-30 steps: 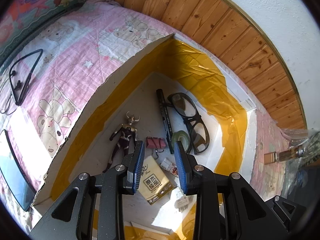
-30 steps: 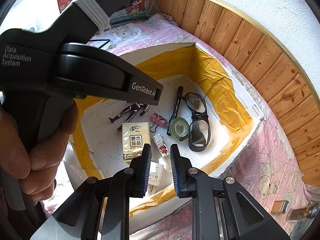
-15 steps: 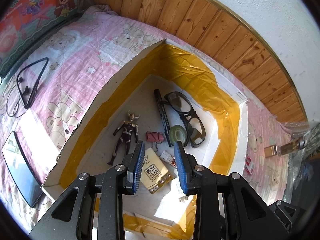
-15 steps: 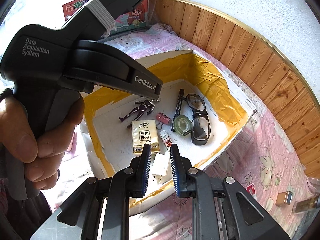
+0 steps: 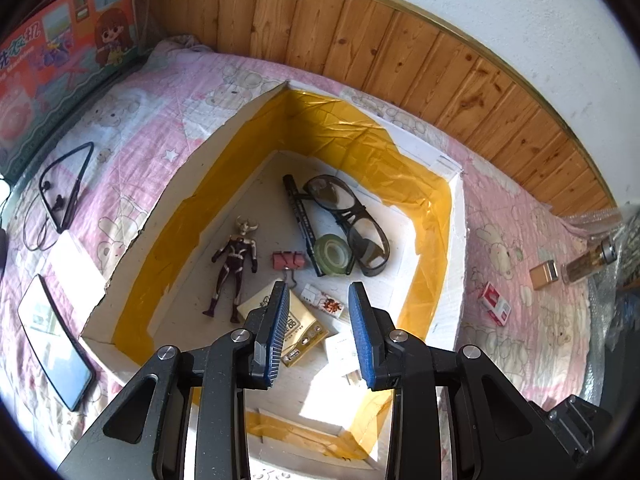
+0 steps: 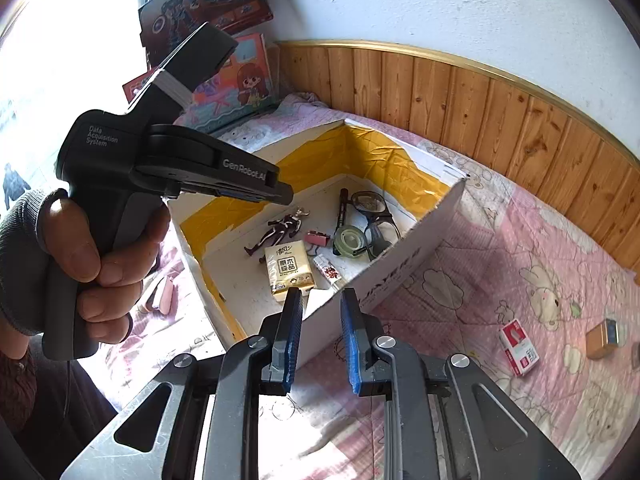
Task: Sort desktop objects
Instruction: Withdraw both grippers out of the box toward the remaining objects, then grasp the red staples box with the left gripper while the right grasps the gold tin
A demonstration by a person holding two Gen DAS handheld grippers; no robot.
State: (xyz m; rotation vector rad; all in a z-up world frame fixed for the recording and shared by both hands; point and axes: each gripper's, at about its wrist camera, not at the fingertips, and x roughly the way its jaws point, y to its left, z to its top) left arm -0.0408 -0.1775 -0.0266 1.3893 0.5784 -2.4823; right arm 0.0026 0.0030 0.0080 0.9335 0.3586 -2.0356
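An open white box (image 5: pixel 454 248) with yellow-taped walls sits on a pink quilt. Inside lie a toy figure (image 5: pixel 236 258), a black pen (image 5: pixel 301 220), glasses (image 5: pixel 352 220), a tape roll (image 5: pixel 331 255), a red binder clip (image 5: pixel 289 260), a tissue pack (image 5: pixel 302 326) and a small packet (image 5: pixel 325 302). My left gripper (image 5: pixel 319 312) is open and empty above the box's near part. My right gripper (image 6: pixel 319 312) is open and empty, above the box's near wall (image 6: pixel 400 272). The left gripper's body (image 6: pixel 160 168) shows in the right wrist view.
On the quilt right of the box lie a red-white small box (image 5: pixel 495 303), a tan block (image 5: pixel 543 274) and a small bottle (image 5: pixel 592 260). Left of the box lie a neckband earphone (image 5: pixel 64 188) and a phone (image 5: pixel 54 340). Toy boxes (image 5: pixel 60 52) and wood panelling stand behind.
Both grippers have pulled back and up from the box, so it looks smaller. Both stay empty and have opened slightly wider.
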